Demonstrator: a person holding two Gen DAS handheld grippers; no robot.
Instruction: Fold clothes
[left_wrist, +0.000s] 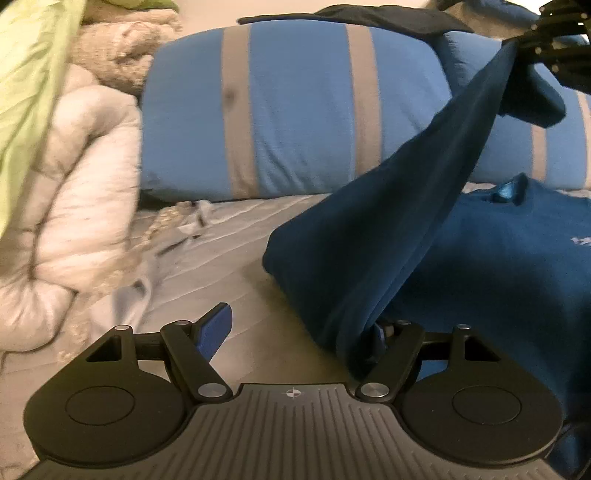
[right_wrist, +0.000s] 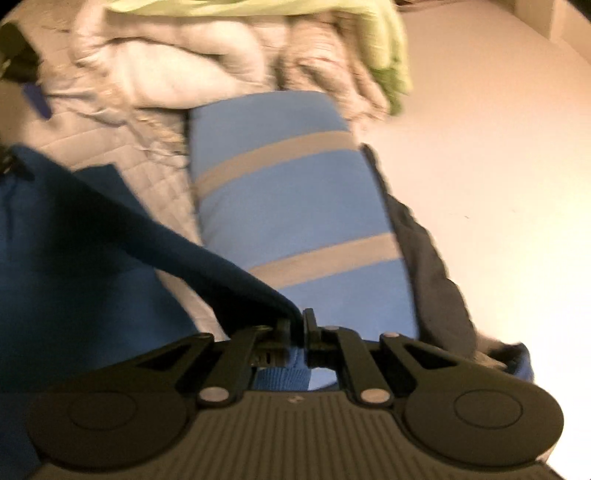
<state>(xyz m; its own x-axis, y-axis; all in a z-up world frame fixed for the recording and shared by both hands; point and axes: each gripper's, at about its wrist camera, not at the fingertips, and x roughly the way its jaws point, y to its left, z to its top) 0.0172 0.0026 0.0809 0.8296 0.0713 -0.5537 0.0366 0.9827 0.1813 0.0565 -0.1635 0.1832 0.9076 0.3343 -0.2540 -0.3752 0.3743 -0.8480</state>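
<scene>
Left gripper (left_wrist: 295, 332): we record its fingers spread wide. The blue pad (left_wrist: 214, 330) of the left finger stands free over the bed; the right finger is buried in a fold of dark blue cloth, with nothing pinched between the two.

Right gripper (right_wrist: 297, 328): we find it clenched on a ribbed edge of the dark blue garment (right_wrist: 92, 258), the two fingers pressed close together on the fabric. In the left wrist view this gripper (left_wrist: 554, 40) sits far right and high, with a strip of the garment (left_wrist: 369, 258) drawn taut from it down toward the left gripper.

Dark blue garment: we note the bulk lying on the bed to the right, near the striped pillow, one side lifted off the surface; a small pale mark shows at its right edge.

Grey quilted bedspread (left_wrist: 229, 266): beneath the garment, bare to the left.

Blue pillow with grey stripes (left_wrist: 295, 110): far side of the bed, behind the garment.

Dark cloth (left_wrist: 369, 18): lying along the pillow's far edge.

Rumpled beige comforter (left_wrist: 74, 203): far left, blurred.

Light green cloth (left_wrist: 29, 74): on top of the comforter, at the left edge.
</scene>
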